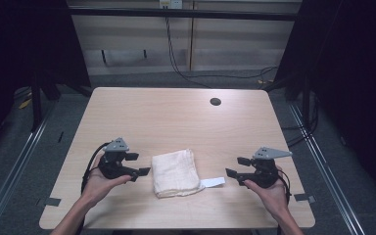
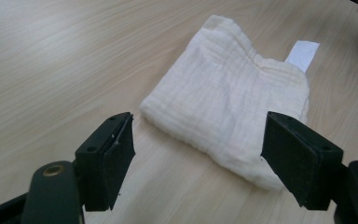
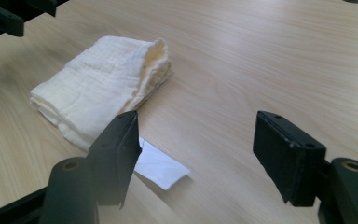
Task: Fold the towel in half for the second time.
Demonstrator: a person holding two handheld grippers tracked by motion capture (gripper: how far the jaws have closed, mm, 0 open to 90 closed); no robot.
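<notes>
A folded cream cloth (image 1: 175, 172) lies on the wooden table (image 1: 176, 117) near the front edge, with a white tag (image 1: 212, 182) sticking out at its right. My left gripper (image 1: 142, 164) hovers just left of the cloth, jaws wide apart and empty. In the left gripper view the cloth (image 2: 228, 98) lies ahead of the open jaws (image 2: 198, 158), apart from them. My right gripper (image 1: 235, 166) is held right of the tag, open and empty. In the right gripper view the cloth (image 3: 102, 88) and tag (image 3: 161, 168) lie to the left of its jaws (image 3: 198, 156).
A dark round hole (image 1: 215, 101) sits in the table near its far right. Black cables (image 1: 186, 73) run along the floor behind the table. Metal rails (image 1: 14, 156) flank both sides. Bare wood surrounds the cloth.
</notes>
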